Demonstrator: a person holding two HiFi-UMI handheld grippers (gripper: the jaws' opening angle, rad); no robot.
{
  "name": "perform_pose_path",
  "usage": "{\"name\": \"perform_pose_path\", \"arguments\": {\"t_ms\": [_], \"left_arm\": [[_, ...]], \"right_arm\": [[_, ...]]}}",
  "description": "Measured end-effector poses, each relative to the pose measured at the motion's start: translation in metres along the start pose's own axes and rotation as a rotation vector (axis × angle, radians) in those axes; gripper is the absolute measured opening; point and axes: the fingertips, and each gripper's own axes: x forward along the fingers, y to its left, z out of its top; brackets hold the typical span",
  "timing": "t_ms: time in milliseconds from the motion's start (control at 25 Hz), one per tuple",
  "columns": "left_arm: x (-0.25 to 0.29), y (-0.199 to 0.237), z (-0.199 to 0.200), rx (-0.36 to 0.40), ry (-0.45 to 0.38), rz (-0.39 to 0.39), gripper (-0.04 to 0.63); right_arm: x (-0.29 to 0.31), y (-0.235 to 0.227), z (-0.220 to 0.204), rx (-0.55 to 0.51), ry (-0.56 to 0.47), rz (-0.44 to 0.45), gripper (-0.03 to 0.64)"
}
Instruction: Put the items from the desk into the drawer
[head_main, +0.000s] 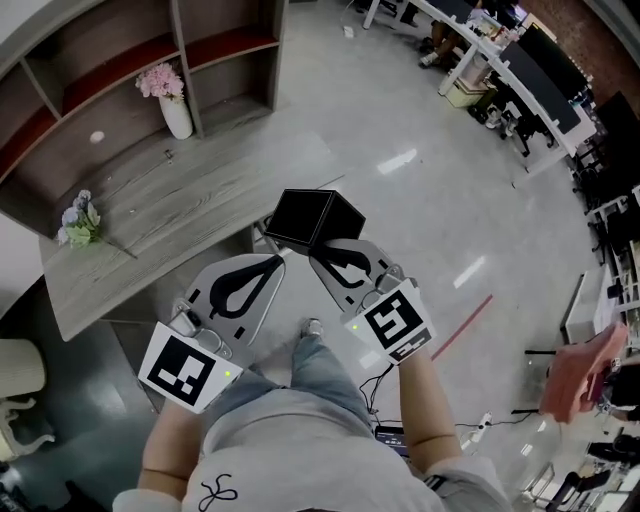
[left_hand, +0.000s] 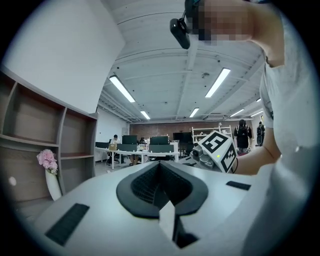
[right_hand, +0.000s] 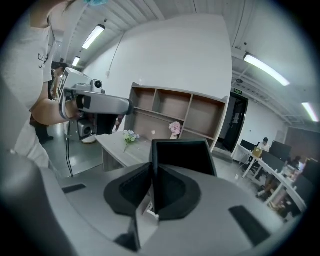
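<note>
A black open-topped box (head_main: 310, 218) hangs over the floor just off the grey wooden desk (head_main: 200, 190). My right gripper (head_main: 320, 252) is shut on one thin wall of the black box (right_hand: 182, 155), which fills the space ahead of the right gripper (right_hand: 151, 167). My left gripper (head_main: 277, 260) is shut with nothing in it, its tip beside the box. In the left gripper view the left gripper (left_hand: 160, 166) points across the office. A white vase of pink flowers (head_main: 172, 100) and a small bouquet (head_main: 80, 220) lie on the desk. No drawer shows.
A brown shelf unit (head_main: 120, 70) stands behind the desk, with a small white object (head_main: 97, 137) near its base. Office desks with monitors (head_main: 510, 70) line the far right. A white chair (head_main: 20, 385) is at the left edge. My legs are below the grippers.
</note>
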Motion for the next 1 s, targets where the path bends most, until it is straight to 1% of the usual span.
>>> {"name": "perform_pose_path", "arguments": {"t_ms": [200, 400, 520, 600, 760, 1000], "left_arm": [[0.045, 0.004, -0.005, -0.004, 0.018, 0.065, 0.009], [0.079, 0.011, -0.007, -0.017, 0.020, 0.165, 0.009], [0.094, 0.013, -0.009, -0.018, 0.025, 0.216, 0.009], [0.101, 0.015, -0.012, -0.015, 0.029, 0.248, 0.009], [0.110, 0.023, -0.023, -0.017, 0.052, 0.301, 0.009], [0.119, 0.035, -0.038, -0.035, 0.084, 0.356, 0.009]], "right_arm": [[0.005, -0.044, -0.032, -0.032, 0.019, 0.054, 0.044], [0.018, -0.076, -0.066, -0.078, 0.058, 0.139, 0.044], [0.027, -0.091, -0.088, -0.128, 0.091, 0.174, 0.044], [0.036, -0.097, -0.103, -0.161, 0.108, 0.199, 0.044], [0.062, -0.099, -0.133, -0.191, 0.134, 0.263, 0.044], [0.097, -0.092, -0.178, -0.229, 0.187, 0.349, 0.044]]}}
